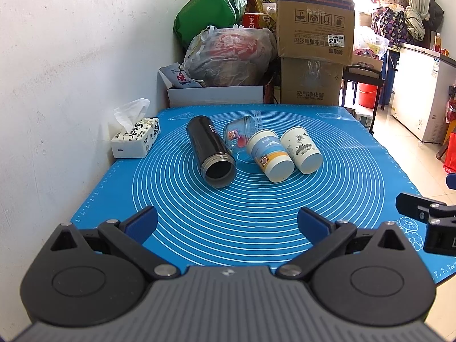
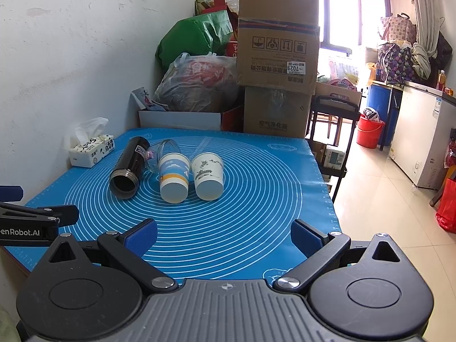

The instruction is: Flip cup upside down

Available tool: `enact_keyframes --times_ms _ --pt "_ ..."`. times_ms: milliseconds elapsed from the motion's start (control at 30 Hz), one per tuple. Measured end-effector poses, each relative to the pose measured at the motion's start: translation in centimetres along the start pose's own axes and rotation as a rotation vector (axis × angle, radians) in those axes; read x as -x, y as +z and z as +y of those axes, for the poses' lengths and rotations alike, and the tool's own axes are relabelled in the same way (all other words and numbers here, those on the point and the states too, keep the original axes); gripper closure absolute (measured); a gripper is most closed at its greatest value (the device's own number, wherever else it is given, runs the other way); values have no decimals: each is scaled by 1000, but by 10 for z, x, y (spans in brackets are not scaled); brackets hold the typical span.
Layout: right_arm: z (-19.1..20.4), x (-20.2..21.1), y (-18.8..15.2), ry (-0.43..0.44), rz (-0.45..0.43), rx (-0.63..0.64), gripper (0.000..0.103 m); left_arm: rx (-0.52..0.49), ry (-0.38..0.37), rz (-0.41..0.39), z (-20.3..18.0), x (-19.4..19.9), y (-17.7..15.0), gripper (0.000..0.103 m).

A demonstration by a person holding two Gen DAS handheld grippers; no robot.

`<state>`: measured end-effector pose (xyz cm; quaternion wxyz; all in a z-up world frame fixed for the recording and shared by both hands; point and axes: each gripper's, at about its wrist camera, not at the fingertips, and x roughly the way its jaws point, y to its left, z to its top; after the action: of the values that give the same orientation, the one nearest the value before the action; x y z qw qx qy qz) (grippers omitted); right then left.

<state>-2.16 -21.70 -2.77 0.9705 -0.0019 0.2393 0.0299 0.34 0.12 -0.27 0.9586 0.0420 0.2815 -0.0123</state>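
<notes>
Light: I'm seeing bright daylight pouring through the window [image 2: 342, 11], blowing out its panes.
Glare: I'm noticing sheen on the floor [image 2: 379, 188].
Edges: fisheye is bending and darkening the corners.
Focus: everything is staying sharp.

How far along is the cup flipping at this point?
Nothing looks done. The black flask, glass jar, blue paper cup and white paper cup all lie on their sides on the blue mat. The left gripper and right gripper are open and empty, short of them. Every flip remains.
</notes>
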Motion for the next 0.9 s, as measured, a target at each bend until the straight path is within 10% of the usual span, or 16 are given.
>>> enact_keyframes --times_ms 900 --pt "-2 -1 -1 -6 8 -5 1 -9 3 0 -2 -2 2 0"
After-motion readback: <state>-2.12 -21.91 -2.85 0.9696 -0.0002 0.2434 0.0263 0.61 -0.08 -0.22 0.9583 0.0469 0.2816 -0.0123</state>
